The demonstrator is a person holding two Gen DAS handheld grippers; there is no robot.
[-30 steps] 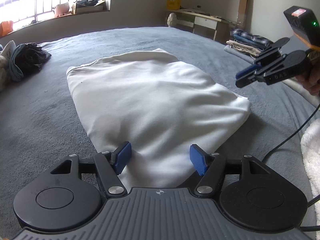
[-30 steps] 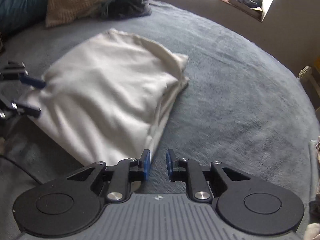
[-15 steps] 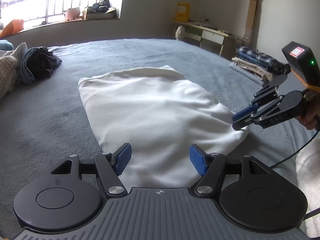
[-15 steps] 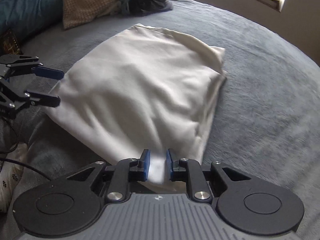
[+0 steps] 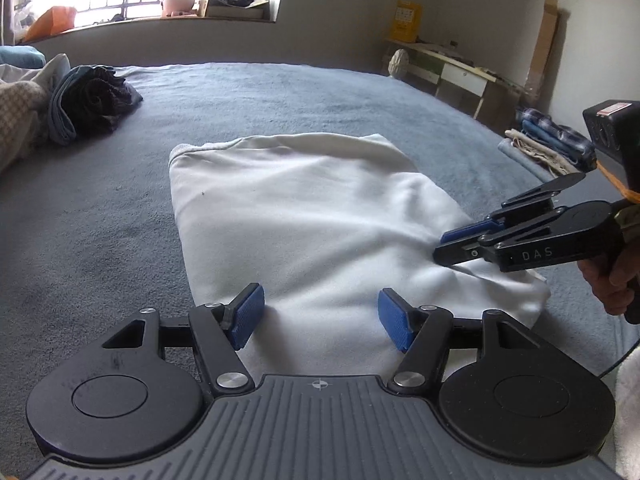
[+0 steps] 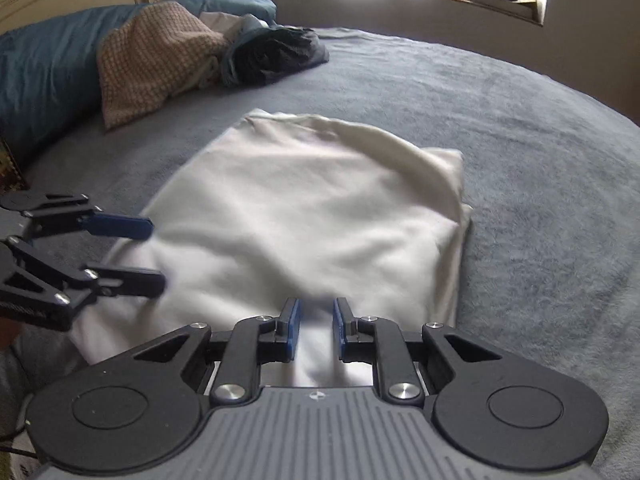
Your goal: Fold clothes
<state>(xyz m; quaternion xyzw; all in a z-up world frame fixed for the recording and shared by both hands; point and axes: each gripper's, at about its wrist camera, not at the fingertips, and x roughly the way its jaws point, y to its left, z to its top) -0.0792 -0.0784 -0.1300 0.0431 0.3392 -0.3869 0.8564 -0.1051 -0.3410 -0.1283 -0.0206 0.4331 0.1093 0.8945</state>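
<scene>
A folded white garment lies flat on the grey bed cover. My left gripper stands open and wide over the garment's near edge, with cloth below the blue pads and nothing pinched. My right gripper, held by a hand, reaches in at the garment's right corner. In the right wrist view that gripper keeps a narrow gap, with white garment showing between the pads, which do not press on it. The left gripper appears there at the left edge of the cloth.
A heap of dark and checked clothes lies at the bed's far left beside a blue pillow. Folded clothes are stacked at the right edge. A desk stands by the wall. A cable trails at right.
Both grippers have moved in toward the white garment. The right gripper has sunk from above the bed to the garment's corner, with its gap unchanged. The left jaws stay wide.
</scene>
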